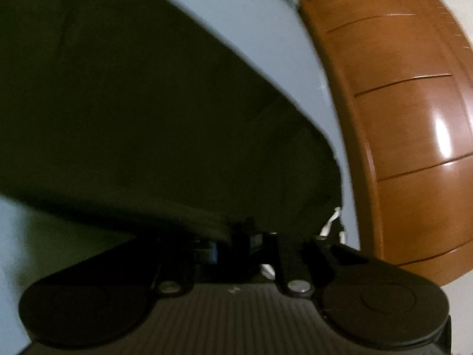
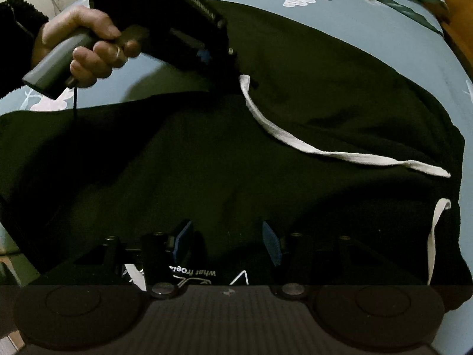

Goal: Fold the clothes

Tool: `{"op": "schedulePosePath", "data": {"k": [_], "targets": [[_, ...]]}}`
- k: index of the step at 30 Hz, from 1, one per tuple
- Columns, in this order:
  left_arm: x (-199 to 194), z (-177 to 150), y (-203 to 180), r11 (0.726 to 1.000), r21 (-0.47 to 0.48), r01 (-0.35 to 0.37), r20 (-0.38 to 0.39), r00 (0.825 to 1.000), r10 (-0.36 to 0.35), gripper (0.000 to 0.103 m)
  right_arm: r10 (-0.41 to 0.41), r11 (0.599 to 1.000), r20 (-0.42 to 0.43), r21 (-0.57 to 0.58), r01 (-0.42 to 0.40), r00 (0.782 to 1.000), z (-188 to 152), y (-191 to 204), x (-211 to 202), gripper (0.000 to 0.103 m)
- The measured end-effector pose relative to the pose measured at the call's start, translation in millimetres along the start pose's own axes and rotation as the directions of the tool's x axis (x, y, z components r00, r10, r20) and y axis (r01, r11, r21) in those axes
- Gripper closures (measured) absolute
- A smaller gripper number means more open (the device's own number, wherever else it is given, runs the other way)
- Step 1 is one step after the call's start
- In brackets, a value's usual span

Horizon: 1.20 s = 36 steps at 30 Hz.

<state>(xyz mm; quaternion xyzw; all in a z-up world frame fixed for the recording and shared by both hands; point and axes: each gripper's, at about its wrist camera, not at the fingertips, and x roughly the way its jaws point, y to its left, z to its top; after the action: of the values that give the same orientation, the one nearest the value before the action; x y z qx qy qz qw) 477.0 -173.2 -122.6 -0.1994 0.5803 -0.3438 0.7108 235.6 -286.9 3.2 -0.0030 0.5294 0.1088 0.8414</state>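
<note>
On the blue bedsheet (image 2: 340, 23): dark hooded sweatshirt (image 2: 295, 94) spread out, mid-fold by the look of it.

Left gripper (image 2: 236, 68), held in a hand (image 2: 82, 47), clamped on a lifted edge of the sweatshirt near the root of the white drawstring (image 2: 295, 139); same pinch seen close in the left wrist view, dark cloth bunched between the jaws. Right gripper (image 2: 226, 242) spread wide over the near part of the garment, blue pads (image 2: 270, 242) apart, nothing gripped. Probably best to carry the lifted edge low and level, keep the cloth taut, lay it square on the body. Worth tucking both drawstring tails inside the fold. Beyond the bed, wooden floor (image 1: 414, 118).
</note>
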Motion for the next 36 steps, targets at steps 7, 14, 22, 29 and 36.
{"op": "schedulePosePath", "data": {"k": [7,14,22,29,36], "targets": [[-4.4,6.4,-7.7,0.998,0.042,-0.048,0.078,0.996,0.045,0.098,0.029,1.0,0.095,-0.007,-0.028,0.995,16.4,-0.5,-10.0,0.046],[-2.4,10.2,-9.6,0.995,0.068,-0.073,0.033,0.997,0.071,0.092,0.12,0.993,0.065,-0.024,-0.119,0.991,44.6,10.2,22.3,0.041],[-55.1,-0.6,8.9,0.955,0.161,-0.25,-0.037,0.965,0.259,0.082,0.106,0.994,-0.004,-0.023,-0.106,0.994,27.4,-12.5,4.2,0.041],[-124.0,7.6,12.3,0.892,0.197,-0.407,0.065,0.913,0.402,0.064,0.099,0.979,0.032,-0.183,-0.092,0.995,50.7,-25.7,-5.1,0.041],[-101.9,15.8,8.4,0.808,0.415,-0.419,0.154,0.907,0.392,0.06,0.067,0.991,0.065,-0.118,-0.059,0.996,97.0,-38.0,-7.5,0.044]]}}
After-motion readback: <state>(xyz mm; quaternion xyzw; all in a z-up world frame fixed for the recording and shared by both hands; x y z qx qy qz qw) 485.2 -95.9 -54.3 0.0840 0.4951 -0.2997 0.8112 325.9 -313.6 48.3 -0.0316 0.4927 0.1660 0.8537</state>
